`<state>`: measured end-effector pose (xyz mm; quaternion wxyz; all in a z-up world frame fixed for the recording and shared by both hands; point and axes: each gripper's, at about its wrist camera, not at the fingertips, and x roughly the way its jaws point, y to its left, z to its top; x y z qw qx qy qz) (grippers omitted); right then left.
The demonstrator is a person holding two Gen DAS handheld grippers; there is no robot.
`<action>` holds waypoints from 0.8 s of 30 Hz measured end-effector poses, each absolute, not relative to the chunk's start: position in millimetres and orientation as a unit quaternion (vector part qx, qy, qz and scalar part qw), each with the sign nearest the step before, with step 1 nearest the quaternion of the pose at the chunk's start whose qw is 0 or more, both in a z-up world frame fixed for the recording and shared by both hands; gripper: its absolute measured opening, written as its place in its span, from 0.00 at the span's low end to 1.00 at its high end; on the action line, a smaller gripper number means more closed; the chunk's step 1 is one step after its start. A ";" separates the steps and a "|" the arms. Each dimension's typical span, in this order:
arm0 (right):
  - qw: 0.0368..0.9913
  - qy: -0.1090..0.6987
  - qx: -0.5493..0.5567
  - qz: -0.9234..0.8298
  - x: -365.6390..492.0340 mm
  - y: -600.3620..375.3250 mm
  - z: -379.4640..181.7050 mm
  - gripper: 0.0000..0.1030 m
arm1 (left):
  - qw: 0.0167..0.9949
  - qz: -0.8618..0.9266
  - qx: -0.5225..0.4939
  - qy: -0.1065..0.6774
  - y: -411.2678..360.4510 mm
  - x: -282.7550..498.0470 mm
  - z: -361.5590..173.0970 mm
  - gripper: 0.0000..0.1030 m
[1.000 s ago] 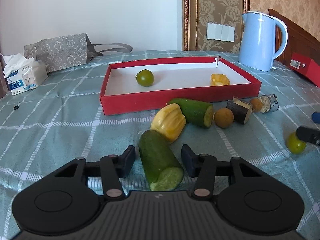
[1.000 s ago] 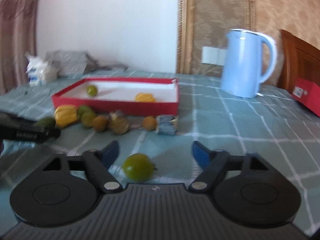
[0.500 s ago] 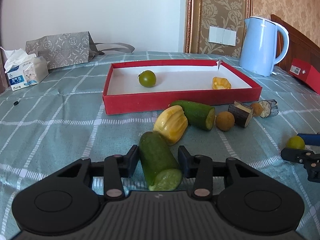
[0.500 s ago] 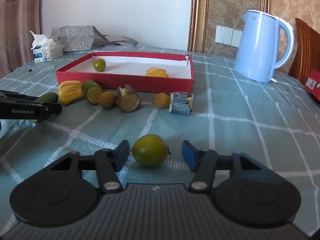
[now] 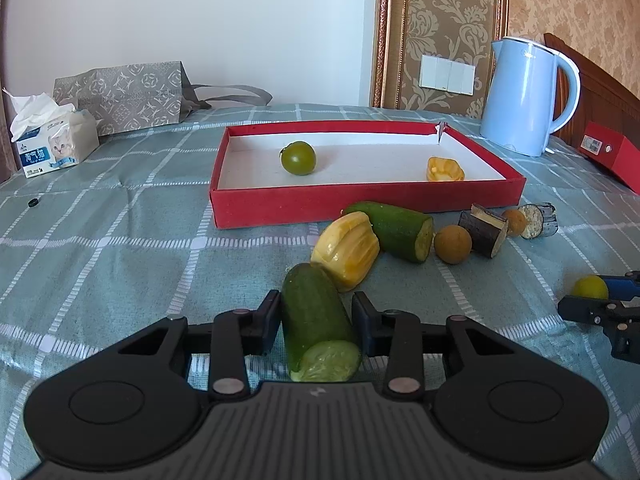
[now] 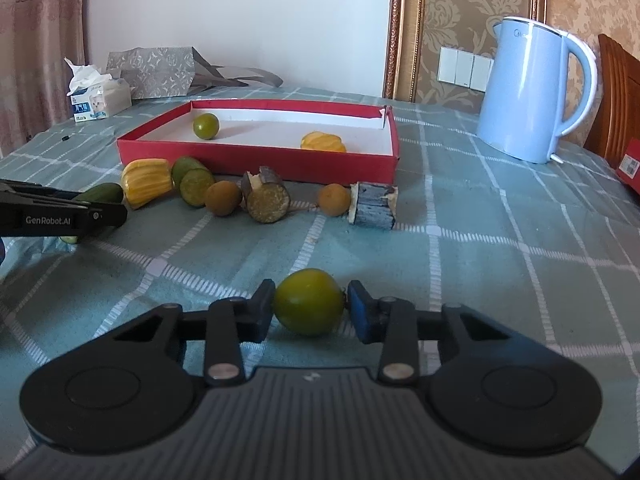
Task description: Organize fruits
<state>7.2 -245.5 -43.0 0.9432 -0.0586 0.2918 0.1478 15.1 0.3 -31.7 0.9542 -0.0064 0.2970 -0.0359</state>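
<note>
My left gripper point(image 5: 316, 322) has its jaws closing, the pads pressing both sides of a dark green cucumber piece point(image 5: 314, 304) that lies on the checked cloth. My right gripper point(image 6: 309, 310) is closing too, pads against a green tomato point(image 6: 307, 300) resting on the cloth. The red tray point(image 5: 360, 200) behind holds another green tomato point(image 5: 298, 158) and a yellow fruit piece point(image 5: 445, 170). In front of the tray lie a yellow ribbed fruit point(image 5: 346, 250), a second cucumber piece point(image 5: 394, 228), a brown round fruit point(image 5: 453, 244) and eggplant chunks point(image 5: 482, 230).
A light blue kettle point(image 5: 528, 96) stands at the back right beside a red box point(image 5: 612, 152). A tissue box point(image 5: 52, 144) and a grey paper bag point(image 5: 124, 96) sit at the back left. Bare cloth lies left of the tray.
Both grippers' jaws have narrowed onto their items: the left onto the cucumber piece, the right onto the green tomato. The right view has sharpened and sits a little closer to the tomato.
</note>
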 end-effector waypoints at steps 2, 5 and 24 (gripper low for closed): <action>0.945 0.288 -0.061 0.144 11.0 -244.5 -41.2 0.36 | 0.954 -0.036 -0.008 0.297 0.2 15.0 -31.7 0.37; 0.948 0.281 -0.051 0.142 20.0 -244.6 -35.6 0.36 | 0.954 -0.036 -0.011 0.296 1.8 15.0 -31.8 0.35; 0.974 0.187 -0.038 0.123 44.5 -241.1 -21.0 0.36 | 0.954 -0.054 0.000 0.296 5.0 15.5 -30.8 0.31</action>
